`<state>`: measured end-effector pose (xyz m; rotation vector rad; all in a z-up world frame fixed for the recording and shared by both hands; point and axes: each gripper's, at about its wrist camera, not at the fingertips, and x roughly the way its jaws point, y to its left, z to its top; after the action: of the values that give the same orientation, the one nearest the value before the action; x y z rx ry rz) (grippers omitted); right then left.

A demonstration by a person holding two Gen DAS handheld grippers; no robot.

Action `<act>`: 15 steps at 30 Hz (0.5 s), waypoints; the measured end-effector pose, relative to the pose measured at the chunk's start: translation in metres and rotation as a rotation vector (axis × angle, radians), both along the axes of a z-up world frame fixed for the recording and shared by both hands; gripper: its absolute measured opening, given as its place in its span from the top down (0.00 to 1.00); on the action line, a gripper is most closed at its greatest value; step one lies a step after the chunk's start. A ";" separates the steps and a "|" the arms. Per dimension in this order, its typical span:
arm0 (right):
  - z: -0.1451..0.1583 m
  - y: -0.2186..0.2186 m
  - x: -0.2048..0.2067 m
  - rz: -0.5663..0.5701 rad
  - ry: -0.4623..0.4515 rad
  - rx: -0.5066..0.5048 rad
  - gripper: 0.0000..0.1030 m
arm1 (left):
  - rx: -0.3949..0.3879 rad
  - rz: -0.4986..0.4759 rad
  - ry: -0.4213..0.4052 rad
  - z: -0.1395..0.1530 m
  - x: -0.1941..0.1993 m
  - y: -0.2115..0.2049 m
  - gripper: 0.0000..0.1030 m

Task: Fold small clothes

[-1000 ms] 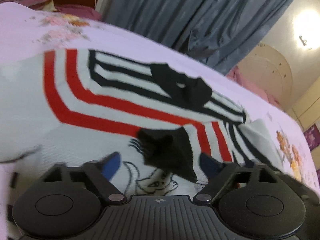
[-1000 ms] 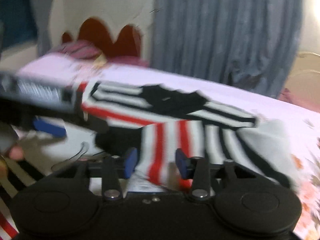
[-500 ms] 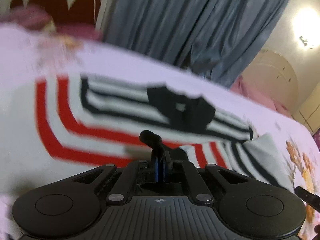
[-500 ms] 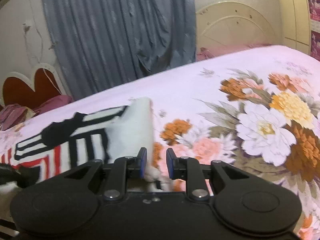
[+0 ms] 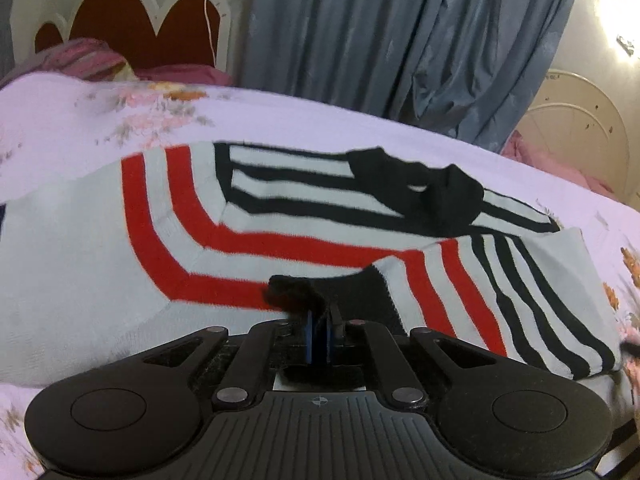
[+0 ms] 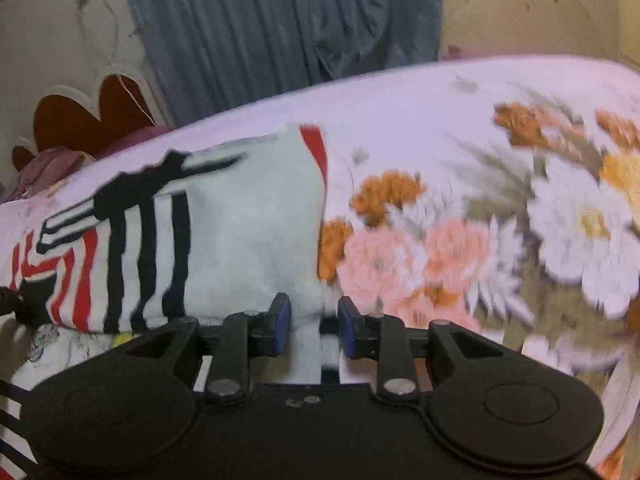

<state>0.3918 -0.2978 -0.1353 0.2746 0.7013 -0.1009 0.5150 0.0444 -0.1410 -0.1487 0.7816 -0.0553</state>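
Observation:
A small white sweater [image 5: 80, 248] with red and black stripes and a black collar [image 5: 424, 196] lies spread on the bed. One sleeve is folded across its front. My left gripper [image 5: 319, 334] is shut on the sleeve's black cuff [image 5: 296, 292], low over the sweater. In the right wrist view the sweater's white side [image 6: 256, 232] lies just ahead. My right gripper [image 6: 313, 326] stands partly open with the white sweater edge between its fingers.
The bed has a pale pink floral sheet [image 6: 460, 216]. A red and white headboard [image 5: 132, 20] with pink pillows [image 5: 80, 60] stands at the far left. Blue-grey curtains [image 5: 400, 40] hang behind the bed.
My left gripper closed on the black cuff and holds it. My right gripper swung from the sleeve to the sweater's right edge, and its fingers have spread wider there.

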 end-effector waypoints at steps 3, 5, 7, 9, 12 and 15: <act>0.014 -0.020 0.024 -0.014 -0.063 0.062 0.70 | 0.010 0.028 -0.015 -0.001 0.002 0.001 0.59; 0.018 -0.033 0.051 -0.013 -0.075 0.096 0.64 | -0.006 0.051 -0.019 -0.003 0.007 0.003 0.57; 0.014 -0.046 0.077 -0.020 -0.073 0.130 0.61 | -0.027 0.070 -0.010 -0.006 0.012 0.004 0.57; 0.005 -0.058 0.101 -0.025 -0.049 0.177 0.60 | -0.040 0.077 0.003 -0.010 0.016 0.005 0.58; -0.011 -0.069 0.127 -0.004 -0.003 0.255 0.62 | -0.046 0.060 0.006 -0.014 0.021 0.003 0.86; -0.024 -0.068 0.137 0.048 0.023 0.317 0.84 | -0.058 0.068 -0.051 -0.010 0.016 0.003 0.93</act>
<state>0.5288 -0.3656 -0.1595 0.5601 0.7458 0.0541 0.5307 0.0473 -0.1511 -0.2277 0.7238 -0.0168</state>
